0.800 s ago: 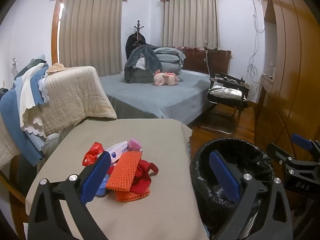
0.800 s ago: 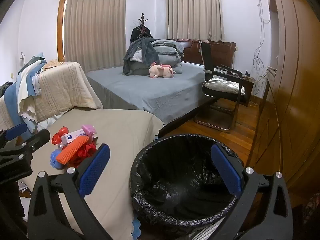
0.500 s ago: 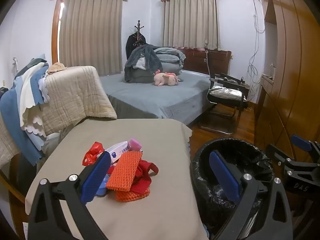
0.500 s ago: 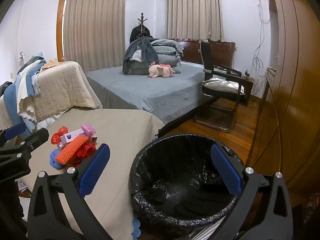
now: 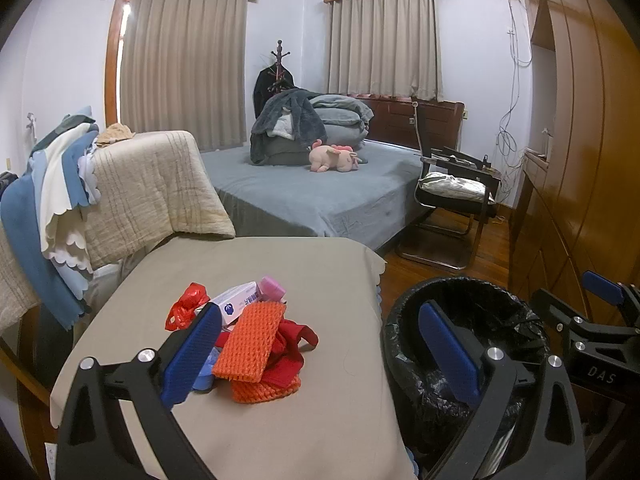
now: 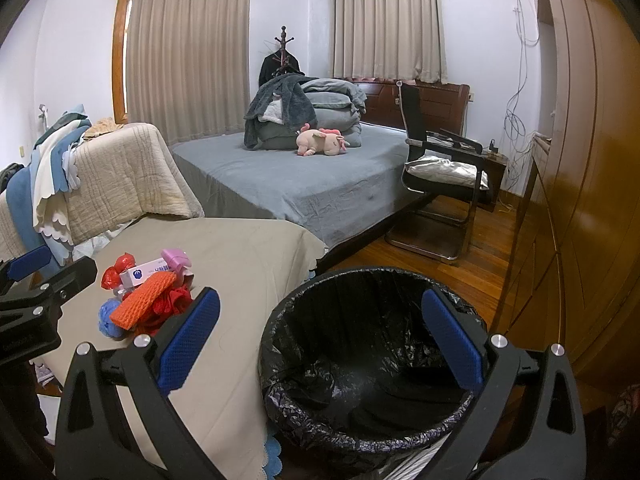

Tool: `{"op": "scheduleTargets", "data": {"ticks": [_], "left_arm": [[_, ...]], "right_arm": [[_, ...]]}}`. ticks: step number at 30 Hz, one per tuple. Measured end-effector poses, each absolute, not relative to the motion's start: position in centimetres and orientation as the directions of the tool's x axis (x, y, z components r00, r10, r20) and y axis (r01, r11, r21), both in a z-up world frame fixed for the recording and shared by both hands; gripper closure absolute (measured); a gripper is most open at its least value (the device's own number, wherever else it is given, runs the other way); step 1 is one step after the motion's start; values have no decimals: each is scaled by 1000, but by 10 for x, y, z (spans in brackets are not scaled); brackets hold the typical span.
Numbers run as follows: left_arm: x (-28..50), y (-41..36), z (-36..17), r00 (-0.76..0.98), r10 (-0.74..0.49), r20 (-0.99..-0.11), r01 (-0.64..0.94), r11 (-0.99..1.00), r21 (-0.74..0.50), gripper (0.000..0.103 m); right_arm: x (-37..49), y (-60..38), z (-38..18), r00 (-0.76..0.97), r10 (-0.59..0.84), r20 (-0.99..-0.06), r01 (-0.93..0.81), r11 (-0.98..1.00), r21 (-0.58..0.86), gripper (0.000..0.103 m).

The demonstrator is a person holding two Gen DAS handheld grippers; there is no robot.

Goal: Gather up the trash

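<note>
A small heap of trash lies on the beige-covered table (image 5: 280, 420): an orange foam net (image 5: 250, 344), red cloth scraps (image 5: 296, 338), a red wrapper (image 5: 186, 306), a white carton with blue print (image 5: 236, 306), a pink cap (image 5: 272, 288) and something blue underneath. The same heap, topped by the orange foam net (image 6: 144, 306), shows at the left of the right wrist view. My left gripper (image 5: 320, 348) hovers open just short of the heap, nothing between its fingers. My right gripper (image 6: 320, 344) stands open above the black-lined bin (image 6: 360, 420).
The bin (image 5: 436, 396) stands on the wooden floor right of the table. Beyond are a bed (image 5: 320, 196) with piled blankets and a pink plush toy, a black chair (image 5: 452, 200), draped quilts (image 5: 140, 192) at left, and wooden wardrobes (image 5: 580, 160) along the right.
</note>
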State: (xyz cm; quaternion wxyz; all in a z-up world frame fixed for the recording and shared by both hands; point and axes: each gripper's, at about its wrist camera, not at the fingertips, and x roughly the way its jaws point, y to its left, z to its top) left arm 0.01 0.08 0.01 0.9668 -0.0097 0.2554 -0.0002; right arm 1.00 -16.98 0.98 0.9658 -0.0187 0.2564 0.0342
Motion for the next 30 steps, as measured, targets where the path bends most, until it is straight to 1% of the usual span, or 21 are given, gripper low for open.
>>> {"op": "scheduleTargets", "data": {"ticks": [29, 30], "left_arm": [[0, 1, 0, 868, -7, -496, -5, 1000, -22, 6], [0, 2, -7, 868, -7, -496, -5, 1000, -22, 6]], "right_arm": [[12, -168, 8, 861, 57, -505, -78, 997, -22, 5], [13, -168, 8, 861, 56, -505, -78, 997, -23, 5]]}}
